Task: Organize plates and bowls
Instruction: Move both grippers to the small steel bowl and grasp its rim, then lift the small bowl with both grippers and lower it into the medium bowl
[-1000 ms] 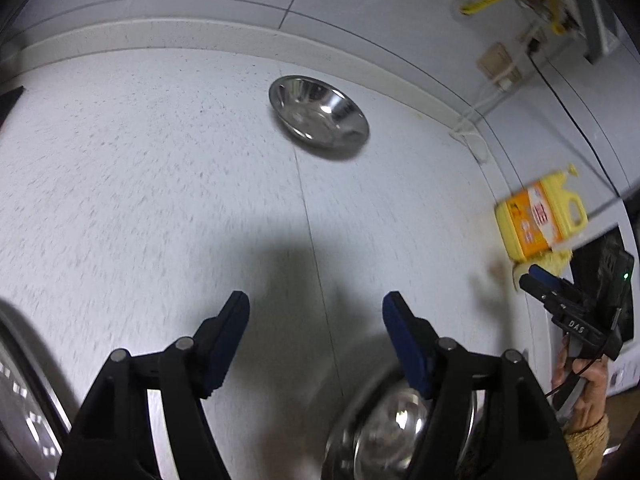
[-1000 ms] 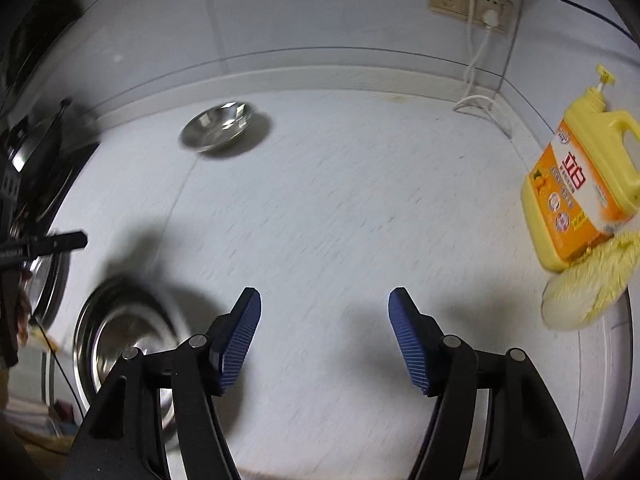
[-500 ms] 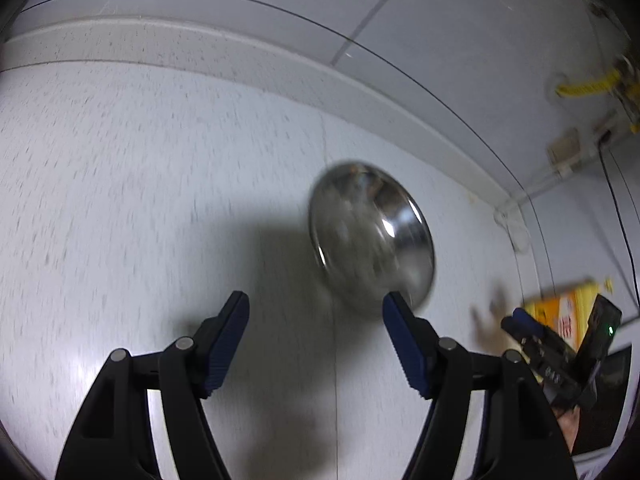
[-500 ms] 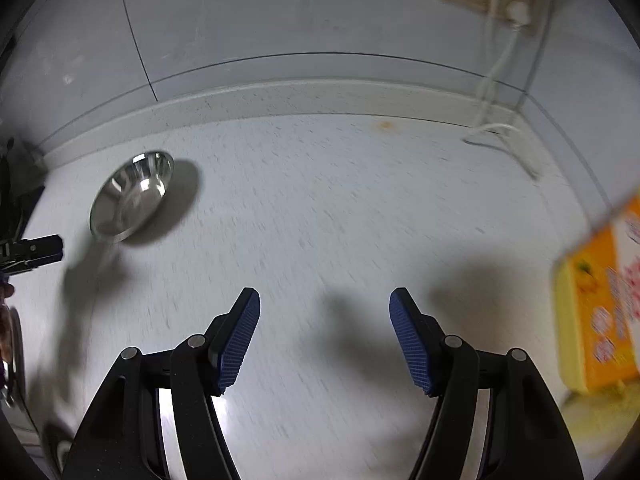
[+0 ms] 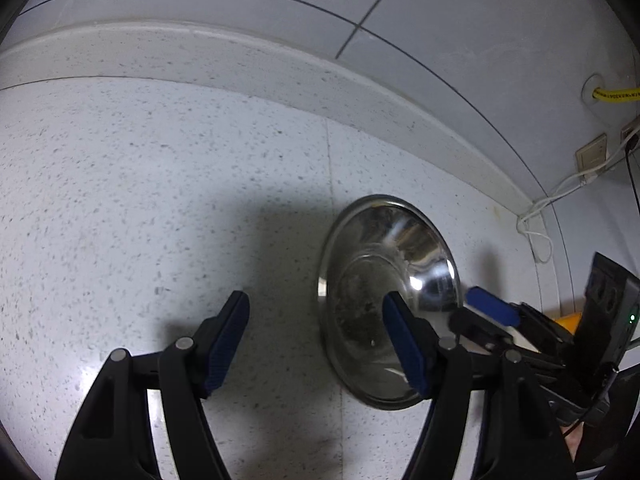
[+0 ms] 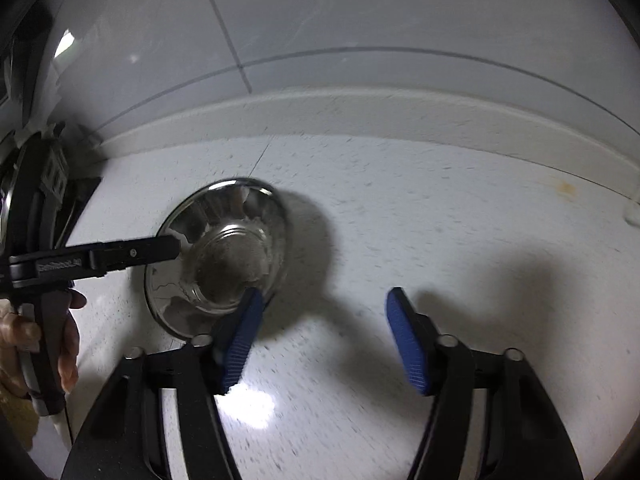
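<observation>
While the left gripper (image 5: 316,340) hangs with jaws wide apart over bare speckled white countertop (image 5: 160,200), the shiny round steel bowl (image 5: 384,300) sits upright just right of it; right gripper (image 6: 324,336) beyond, jaws closing, nothing between them, left pad overlapping the bowl's rim in view

The left tongs (image 5: 316,344) stand wide apart, with only the speckled white table (image 5: 120,208) between their blue pads. A steel bowl (image 5: 384,300) rests on the table, and the right pad (image 5: 404,348) is in front of its inside. From the right side the right tongs (image 5: 486,314) reach to the rim of the bowl; their jaws are closing, but contact with the rim is not clear. Behind the table is a grey tiled wall (image 5: 460,32) with a socket (image 5: 592,158), a white cable (image 5: 556,196) and a yellow tag (image 5: 616,94).
</observation>
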A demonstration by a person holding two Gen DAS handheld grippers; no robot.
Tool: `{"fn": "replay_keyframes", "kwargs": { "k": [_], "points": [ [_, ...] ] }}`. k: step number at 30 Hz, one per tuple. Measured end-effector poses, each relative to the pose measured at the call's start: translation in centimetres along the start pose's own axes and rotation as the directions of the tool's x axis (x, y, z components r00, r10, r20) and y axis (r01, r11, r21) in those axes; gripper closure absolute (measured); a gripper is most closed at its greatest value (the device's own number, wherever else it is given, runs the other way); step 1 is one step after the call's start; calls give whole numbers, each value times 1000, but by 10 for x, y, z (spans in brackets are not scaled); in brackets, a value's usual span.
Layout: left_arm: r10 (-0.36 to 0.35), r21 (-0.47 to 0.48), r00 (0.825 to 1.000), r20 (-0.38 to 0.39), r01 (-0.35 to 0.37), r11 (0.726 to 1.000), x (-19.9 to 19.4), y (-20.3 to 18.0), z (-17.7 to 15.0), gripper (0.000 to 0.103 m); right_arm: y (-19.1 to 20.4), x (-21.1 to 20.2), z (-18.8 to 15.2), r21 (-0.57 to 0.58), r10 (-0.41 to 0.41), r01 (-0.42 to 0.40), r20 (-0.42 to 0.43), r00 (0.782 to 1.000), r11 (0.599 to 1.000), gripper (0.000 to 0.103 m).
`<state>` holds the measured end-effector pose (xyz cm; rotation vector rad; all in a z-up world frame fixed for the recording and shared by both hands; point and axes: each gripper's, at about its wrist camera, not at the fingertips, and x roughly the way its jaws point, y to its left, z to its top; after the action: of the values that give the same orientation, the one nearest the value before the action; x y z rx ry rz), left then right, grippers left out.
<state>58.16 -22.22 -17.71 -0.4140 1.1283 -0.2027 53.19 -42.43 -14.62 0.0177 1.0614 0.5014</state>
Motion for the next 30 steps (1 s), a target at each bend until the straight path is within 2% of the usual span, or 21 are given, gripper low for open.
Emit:
{"fn": "replay_keyframes", "kwargs": {
  "k": [3,8,11,13,15,23,30],
  "points": [
    [-18,5,1000,-21,18,1000,3,-8,-1,35,3,10,2,6,35,-35,-13,999,999,63],
    [-73,-4,997,-33,73,997,6,-13,-5,39,7,15,-3,-4,70,-71,-22,997,997,82],
    [-131,-25,989,-72,129,991,13,-17,-10,68,7,13,-6,-5,85,-85,-28,996,996,86],
    [-141,-34,986,-94,139,990,16,-20,-14,73,7,9,-9,-7,95,-96,-33,995,995,87],
    [-162,-43,980,-113,158,987,18,-24,-20,84,8,5,-8,-8,100,-101,-33,994,995,87],
    [-213,-18,956,-200,213,977,14,-66,-54,86,0,-16,-35,1,29,-29,-90,996,1000,88],
    [-253,31,928,-273,272,962,-9,-101,-91,87,-11,-56,-74,31,-20,24,-110,994,999,88]
  ]
}}
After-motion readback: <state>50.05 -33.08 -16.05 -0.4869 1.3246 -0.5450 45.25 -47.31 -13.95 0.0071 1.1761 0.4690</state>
